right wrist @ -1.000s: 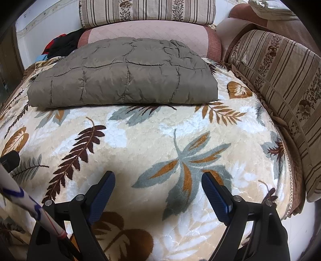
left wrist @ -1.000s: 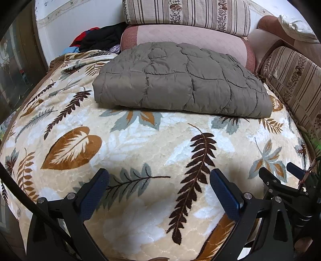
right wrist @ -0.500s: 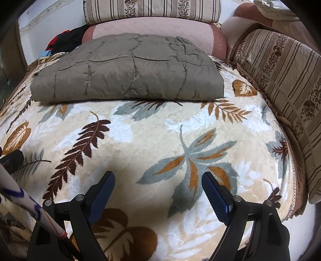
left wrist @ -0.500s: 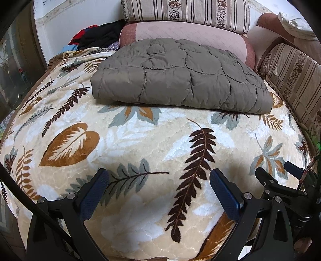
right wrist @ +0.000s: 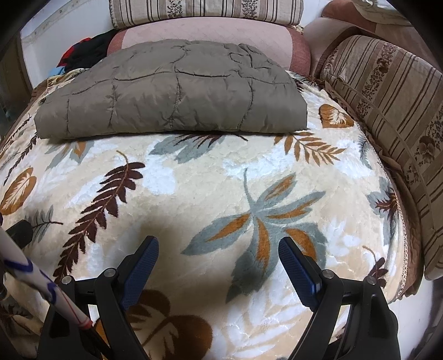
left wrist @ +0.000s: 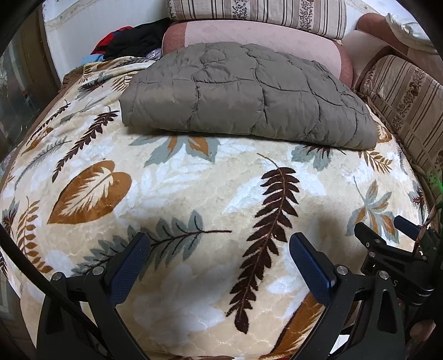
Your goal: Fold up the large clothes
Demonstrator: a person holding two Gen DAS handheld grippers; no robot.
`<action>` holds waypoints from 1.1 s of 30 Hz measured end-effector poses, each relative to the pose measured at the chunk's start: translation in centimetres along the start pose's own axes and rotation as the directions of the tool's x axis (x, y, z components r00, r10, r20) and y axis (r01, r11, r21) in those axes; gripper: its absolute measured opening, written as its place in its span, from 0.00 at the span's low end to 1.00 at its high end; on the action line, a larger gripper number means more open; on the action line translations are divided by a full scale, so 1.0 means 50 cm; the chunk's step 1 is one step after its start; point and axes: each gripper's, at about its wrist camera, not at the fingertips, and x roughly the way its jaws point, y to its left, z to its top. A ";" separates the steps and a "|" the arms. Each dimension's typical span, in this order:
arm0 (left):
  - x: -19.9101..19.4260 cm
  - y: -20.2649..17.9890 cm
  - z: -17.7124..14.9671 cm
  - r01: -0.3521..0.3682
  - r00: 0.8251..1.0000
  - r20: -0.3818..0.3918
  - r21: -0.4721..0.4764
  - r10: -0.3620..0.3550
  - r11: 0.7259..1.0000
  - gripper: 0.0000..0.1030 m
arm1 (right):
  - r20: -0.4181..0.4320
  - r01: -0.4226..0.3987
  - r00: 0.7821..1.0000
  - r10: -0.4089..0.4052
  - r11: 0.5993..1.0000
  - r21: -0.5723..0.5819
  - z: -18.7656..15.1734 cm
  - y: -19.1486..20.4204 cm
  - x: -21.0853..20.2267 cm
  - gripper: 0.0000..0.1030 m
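A grey-brown quilted jacket (left wrist: 243, 91) (right wrist: 171, 85) lies folded into a flat rectangle at the far side of a cream blanket with a leaf print (left wrist: 193, 188) (right wrist: 221, 180). My left gripper (left wrist: 220, 245) hangs open over the blanket's near part, well short of the jacket, with nothing between its blue pads. My right gripper (right wrist: 218, 247) is open too, over a grey-and-orange leaf, also empty. In the left wrist view the right gripper's black frame (left wrist: 393, 249) shows at the right edge.
Pink and striped cushions (left wrist: 257, 30) (right wrist: 205, 13) stand behind the jacket. A striped sofa back (right wrist: 387, 110) (left wrist: 407, 105) runs along the right. A heap of dark and red clothes (left wrist: 130, 41) (right wrist: 85, 52) lies at the back left. A white cable (right wrist: 36, 282) crosses the lower left.
The jacket sits slightly higher in both views than a second ago, from a small tilt of the cameras. Both grippers stay open and empty; nothing on the blanket has moved.
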 end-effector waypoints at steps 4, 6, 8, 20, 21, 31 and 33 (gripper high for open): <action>0.004 0.005 0.002 0.001 1.000 -0.003 -0.009 -0.001 1.000 0.97 | -0.008 -0.001 1.000 0.001 1.000 -0.007 0.001 0.007 0.007 0.89; 0.004 0.008 0.002 -0.001 1.000 0.007 -0.014 0.001 1.000 0.97 | -0.009 -0.001 1.000 0.001 1.000 -0.013 0.001 0.013 0.009 0.89; 0.007 0.011 0.000 0.002 1.000 0.006 -0.016 -0.002 1.000 0.97 | -0.010 -0.002 1.000 0.002 1.000 -0.024 -0.002 0.021 0.011 0.89; 0.017 0.019 0.002 0.008 1.000 -0.009 -0.028 -0.008 1.000 0.97 | -0.026 -0.012 1.000 0.010 0.998 -0.055 -0.004 0.039 0.021 0.89; 0.018 0.018 0.002 0.007 1.000 -0.010 -0.027 -0.008 1.000 0.97 | -0.027 -0.013 1.000 0.011 0.998 -0.054 -0.004 0.038 0.021 0.89; 0.018 0.014 0.002 0.004 1.000 -0.008 -0.019 -0.004 1.000 0.97 | -0.028 -0.016 0.999 0.015 0.999 -0.048 -0.004 0.032 0.022 0.89; 0.019 0.014 0.001 0.004 1.000 -0.012 -0.019 -0.005 1.000 0.97 | -0.029 -0.016 0.999 0.015 0.999 -0.048 -0.004 0.033 0.023 0.89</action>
